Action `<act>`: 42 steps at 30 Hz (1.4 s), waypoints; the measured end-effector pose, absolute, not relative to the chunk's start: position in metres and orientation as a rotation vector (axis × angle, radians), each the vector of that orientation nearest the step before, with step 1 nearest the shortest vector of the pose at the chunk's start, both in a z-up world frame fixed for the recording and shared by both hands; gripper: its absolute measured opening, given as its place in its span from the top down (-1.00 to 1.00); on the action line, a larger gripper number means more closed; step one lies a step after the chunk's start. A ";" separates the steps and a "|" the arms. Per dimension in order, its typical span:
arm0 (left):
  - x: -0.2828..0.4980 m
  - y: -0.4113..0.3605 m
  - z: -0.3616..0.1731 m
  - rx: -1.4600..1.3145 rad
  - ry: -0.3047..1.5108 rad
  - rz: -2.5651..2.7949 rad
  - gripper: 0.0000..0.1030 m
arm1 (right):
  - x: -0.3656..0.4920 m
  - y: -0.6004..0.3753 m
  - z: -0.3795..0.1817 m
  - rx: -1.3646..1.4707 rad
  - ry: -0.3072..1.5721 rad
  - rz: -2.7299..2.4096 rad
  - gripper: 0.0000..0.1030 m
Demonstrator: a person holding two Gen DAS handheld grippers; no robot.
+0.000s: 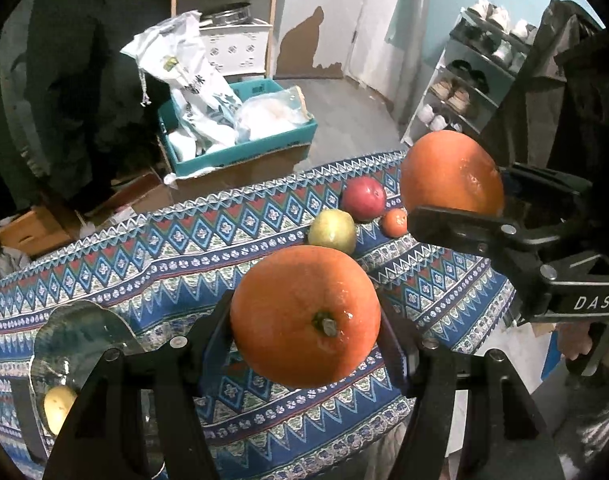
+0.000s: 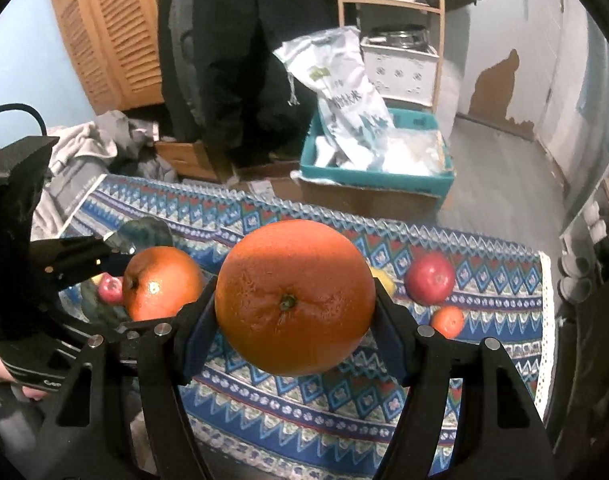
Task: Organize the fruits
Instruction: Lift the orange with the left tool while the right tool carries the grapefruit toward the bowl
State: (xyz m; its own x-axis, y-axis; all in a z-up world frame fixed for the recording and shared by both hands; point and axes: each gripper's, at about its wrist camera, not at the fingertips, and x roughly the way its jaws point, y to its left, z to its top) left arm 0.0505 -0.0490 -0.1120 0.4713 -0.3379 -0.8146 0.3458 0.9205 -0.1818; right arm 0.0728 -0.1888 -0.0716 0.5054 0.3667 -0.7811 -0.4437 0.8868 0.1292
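Above the patterned cloth [image 1: 184, 248], each gripper [image 1: 304, 316] [image 2: 294, 300] is clamped on an orange [image 1: 304, 312] [image 2: 294, 296].

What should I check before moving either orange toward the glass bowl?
1. Left gripper shut on its orange: ok.
2. Right gripper shut on the second orange: ok.
3. Both oranges lifted off the patterned cloth: ok.
4. Glass bowl has room: cannot tell, only a yellow fruit and its rim show.
5. Loose fruit out of the way: ok, red apple, green fruit and small orange sit by the far edge.
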 end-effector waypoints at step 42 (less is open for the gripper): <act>0.049 0.146 -0.134 -0.227 0.991 -0.133 -0.30 | 0.111 0.001 -0.100 -0.172 0.981 0.725 -0.35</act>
State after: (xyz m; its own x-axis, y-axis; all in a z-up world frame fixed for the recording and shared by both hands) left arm 0.0488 0.1460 -0.1339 0.5425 -0.2139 -0.8124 0.0084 0.9684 -0.2494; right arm 0.1114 0.0014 -0.1001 0.3454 0.4813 -0.8056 -0.6294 0.7556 0.1815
